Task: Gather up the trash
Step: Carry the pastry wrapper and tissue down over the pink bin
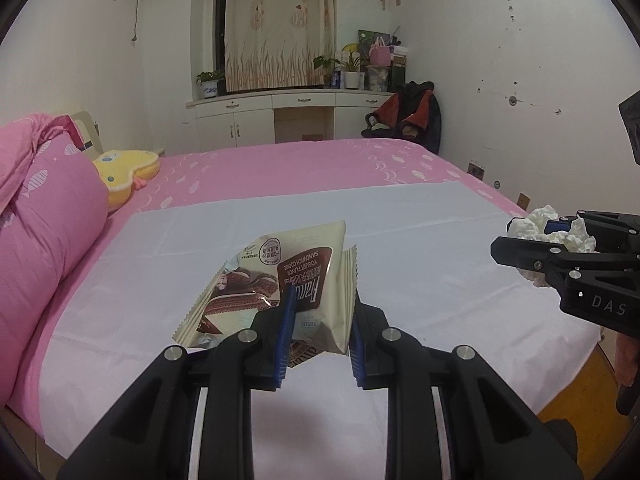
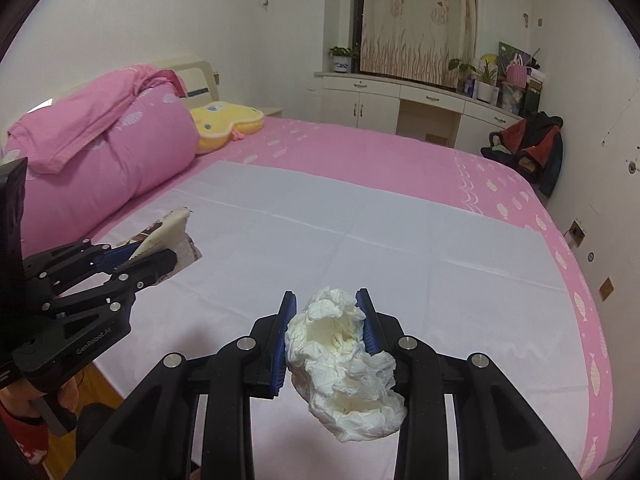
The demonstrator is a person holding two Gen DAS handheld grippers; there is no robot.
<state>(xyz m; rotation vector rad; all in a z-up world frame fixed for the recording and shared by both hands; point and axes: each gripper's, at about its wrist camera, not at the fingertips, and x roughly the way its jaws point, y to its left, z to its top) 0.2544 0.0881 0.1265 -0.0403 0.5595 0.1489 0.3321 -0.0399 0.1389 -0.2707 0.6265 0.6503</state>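
Left gripper [image 1: 320, 316]: its blue pads were clamped on the near end of a cookie wrapper [image 1: 280, 276], which stood up and forward from the jaws, clear of the bed.

Right gripper [image 2: 326, 336]: its fingers were closed on a crumpled white tissue [image 2: 344, 364]; much of the wad bulged out below and near of the pads.

Where the trash was: both pieces were off the white sheet [image 2: 360, 232] spread over the pink bed [image 1: 280, 160], each held in the air. No bin showed in either view.

Risk, wrapper: the film is slick and only one end was pinched, so a quick swing could let it slide or peel out of the pads.

Risk, tissue: the soft wad could compress and work loose, or a hanging lobe could tear away (the grip seemed to catch only its upper part).

Risk, grippers: they hung side by side, the left one at the left of the right wrist view, and carrying both loads toward one spot could knock them together.

Hand pose: both grippers pointed forward and somewhat down over the near half of the bed. A hand [image 2: 60, 396] on the left gripper's handle showed at the lower left of the right wrist view.
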